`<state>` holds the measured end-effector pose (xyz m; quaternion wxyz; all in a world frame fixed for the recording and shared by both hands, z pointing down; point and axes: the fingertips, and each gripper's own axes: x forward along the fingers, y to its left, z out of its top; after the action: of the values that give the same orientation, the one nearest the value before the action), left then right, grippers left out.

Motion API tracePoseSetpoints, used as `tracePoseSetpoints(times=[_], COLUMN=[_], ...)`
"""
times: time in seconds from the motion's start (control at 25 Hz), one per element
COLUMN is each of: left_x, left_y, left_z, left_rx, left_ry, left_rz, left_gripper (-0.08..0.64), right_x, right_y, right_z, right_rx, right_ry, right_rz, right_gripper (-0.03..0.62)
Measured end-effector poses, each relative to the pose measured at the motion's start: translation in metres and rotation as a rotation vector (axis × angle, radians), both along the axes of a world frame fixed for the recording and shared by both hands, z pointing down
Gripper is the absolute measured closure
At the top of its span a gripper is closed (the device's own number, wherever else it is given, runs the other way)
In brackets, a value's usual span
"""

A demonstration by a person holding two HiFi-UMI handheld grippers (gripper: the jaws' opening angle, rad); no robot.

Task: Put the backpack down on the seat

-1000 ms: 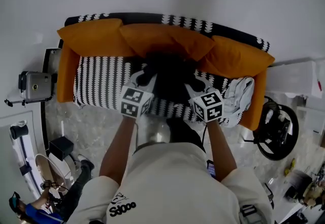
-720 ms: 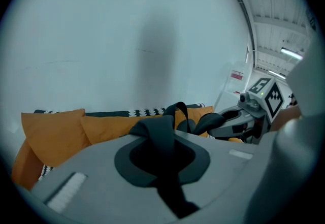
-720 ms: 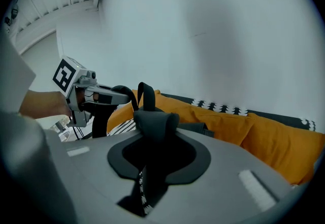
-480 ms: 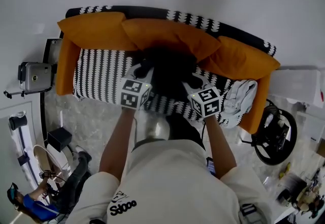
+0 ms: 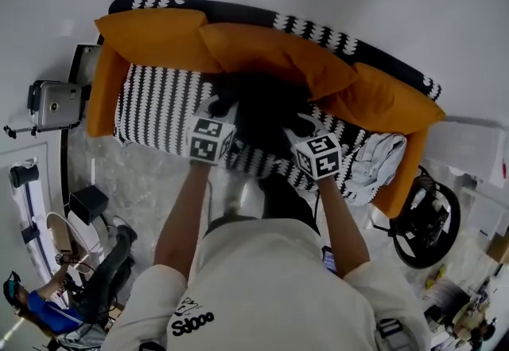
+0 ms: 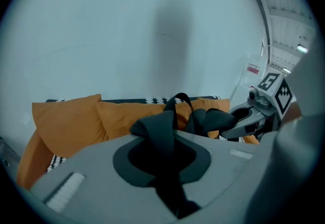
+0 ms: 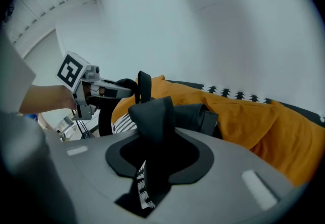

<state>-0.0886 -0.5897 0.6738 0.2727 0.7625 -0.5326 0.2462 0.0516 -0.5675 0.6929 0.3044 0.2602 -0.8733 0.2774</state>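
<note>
Backpack (image 5: 262, 115) standing upright mid seat (image 5: 155, 115), long axis vertical, handle loop (image 6: 181, 100) pointing up. My left gripper (image 5: 222, 108) clenching one strap (image 6: 158, 129); right gripper (image 5: 299, 125) jaws just been opening, other strap (image 7: 152, 114) lying loose between.

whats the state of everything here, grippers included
Black fabric backpack: down at the black-and-white patterned sofa seat, against the three orange cushions.
Left gripper: jaws shut on a black backpack strap.
Right gripper: jaws just been opening, other strap loose between them.
Orange cushions: leaning along the backrest.
Grey cloth: crumpled at the seat's right end.
</note>
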Motion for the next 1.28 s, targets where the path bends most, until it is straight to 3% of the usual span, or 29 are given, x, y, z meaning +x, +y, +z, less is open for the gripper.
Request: tracePoseSetpoints(times=[0.36,0.6,0.92,1.28], left_x=[-0.014,-0.020,-0.024,-0.051], left_y=[-0.001,0.027,0.076,0.129], left_z=[0.024,0.046,0.058,0.042], left_rx=[-0.021,-0.077,-0.106,-0.047], left_ry=[0.019,0.047,0.084,0.065], left_rz=[-0.049,-0.064,-0.085,-0.117], left_gripper=[0.467,0.363,0.238,0.229], right_x=[-0.010,-0.012,0.003,0.011], right_y=[-0.007,0.004,0.037,0.084], right_z=[0.020,0.023,0.010,-0.014], right_rx=[-0.062,-0.118,-0.090,-0.027], right_ry=[0.015,-0.012,0.005,0.029], right_rz=[0.018,0.046,0.121,0.169], right_gripper=[0.457,0.372,0.286,0.285])
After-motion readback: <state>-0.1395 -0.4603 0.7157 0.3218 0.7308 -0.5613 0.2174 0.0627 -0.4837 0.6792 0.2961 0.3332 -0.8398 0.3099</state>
